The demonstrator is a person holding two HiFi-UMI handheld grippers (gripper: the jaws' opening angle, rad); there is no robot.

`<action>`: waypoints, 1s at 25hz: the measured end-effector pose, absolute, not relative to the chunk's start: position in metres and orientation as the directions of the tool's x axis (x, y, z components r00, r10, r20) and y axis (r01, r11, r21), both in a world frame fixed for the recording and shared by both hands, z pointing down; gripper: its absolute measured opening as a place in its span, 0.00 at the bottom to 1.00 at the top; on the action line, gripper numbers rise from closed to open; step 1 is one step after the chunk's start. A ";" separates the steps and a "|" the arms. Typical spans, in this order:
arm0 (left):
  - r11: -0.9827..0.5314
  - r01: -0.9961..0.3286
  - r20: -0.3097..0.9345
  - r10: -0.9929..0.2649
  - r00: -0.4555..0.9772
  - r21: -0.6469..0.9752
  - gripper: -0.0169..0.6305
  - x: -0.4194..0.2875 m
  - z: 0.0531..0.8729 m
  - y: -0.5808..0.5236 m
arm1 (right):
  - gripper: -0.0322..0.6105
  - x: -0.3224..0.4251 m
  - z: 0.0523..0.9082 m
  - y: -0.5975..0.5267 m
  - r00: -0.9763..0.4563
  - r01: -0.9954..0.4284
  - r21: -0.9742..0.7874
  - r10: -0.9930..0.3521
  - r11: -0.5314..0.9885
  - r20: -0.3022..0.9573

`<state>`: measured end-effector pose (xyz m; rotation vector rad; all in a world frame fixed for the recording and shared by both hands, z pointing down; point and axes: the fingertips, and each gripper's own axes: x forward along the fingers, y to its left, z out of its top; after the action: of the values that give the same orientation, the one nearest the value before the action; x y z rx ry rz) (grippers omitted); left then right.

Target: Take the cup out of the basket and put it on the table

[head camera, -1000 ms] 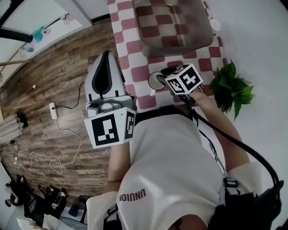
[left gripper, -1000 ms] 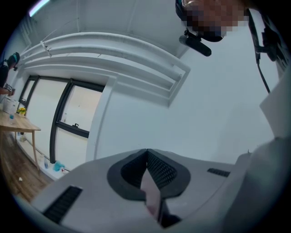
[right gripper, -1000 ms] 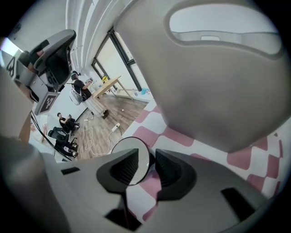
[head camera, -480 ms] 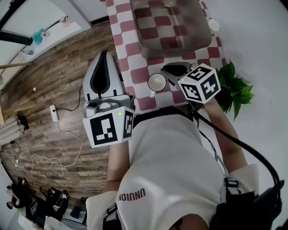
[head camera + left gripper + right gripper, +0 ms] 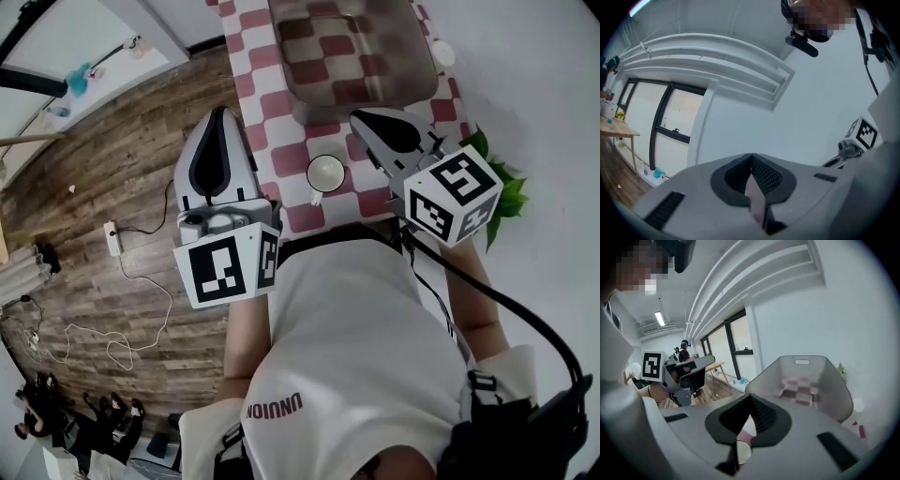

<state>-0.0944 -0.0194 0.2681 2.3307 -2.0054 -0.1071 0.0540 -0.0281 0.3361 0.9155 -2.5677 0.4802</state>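
Head view had the person's white shirt nearest the lens, and just past it the cup stood upright on the red-and-white checked counter, mouth up, out in the open and touching neither tool. Left of the cup, the left claw hung near the counter's edge above the wooden floor, nose pointing away from the person. Right of the cup and a touch beyond it, the right claw hovered near but clear of it, with a leafy green plant further out on that side. Beyond the cup sat the grey basket, well apart from the cup, the checked pattern showing through its floor.

Left gripper view told it plainly: the left claw had its tips pressed together with nothing between them, only pale wall and a window behind.

Right gripper view matched that: the right claw was also pinched closed and empty. Under its tips a sliver of the cup peeked through the gap, down on the counter. Beyond the cup the basket stood with its open mouth facing the camera.
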 end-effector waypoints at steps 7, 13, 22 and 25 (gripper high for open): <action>-0.151 -0.984 -0.012 -0.989 0.151 0.094 0.05 -0.093 0.268 -0.020 | 0.07 0.063 0.324 -0.040 -0.695 -0.698 -0.167 -0.601 0.696 0.395; -0.151 -0.984 -0.012 -0.989 0.150 0.093 0.05 -0.093 0.266 -0.020 | 0.07 0.064 0.315 -0.043 -0.699 -0.704 -0.180 -0.624 0.687 0.349; -0.155 -0.984 -0.015 -0.988 0.155 0.092 0.05 -0.090 0.266 -0.018 | 0.07 0.066 0.310 -0.042 -0.704 -0.701 -0.176 -0.634 0.691 0.320; -0.158 -0.983 -0.016 -0.987 0.157 0.089 0.05 -0.090 0.265 -0.018 | 0.07 0.067 0.309 -0.041 -0.701 -0.705 -0.176 -0.638 0.687 0.318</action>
<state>-0.0900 -0.0177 0.2653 2.3449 -2.0001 -0.1084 0.0670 -0.0415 0.3093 1.0797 -2.6674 0.4206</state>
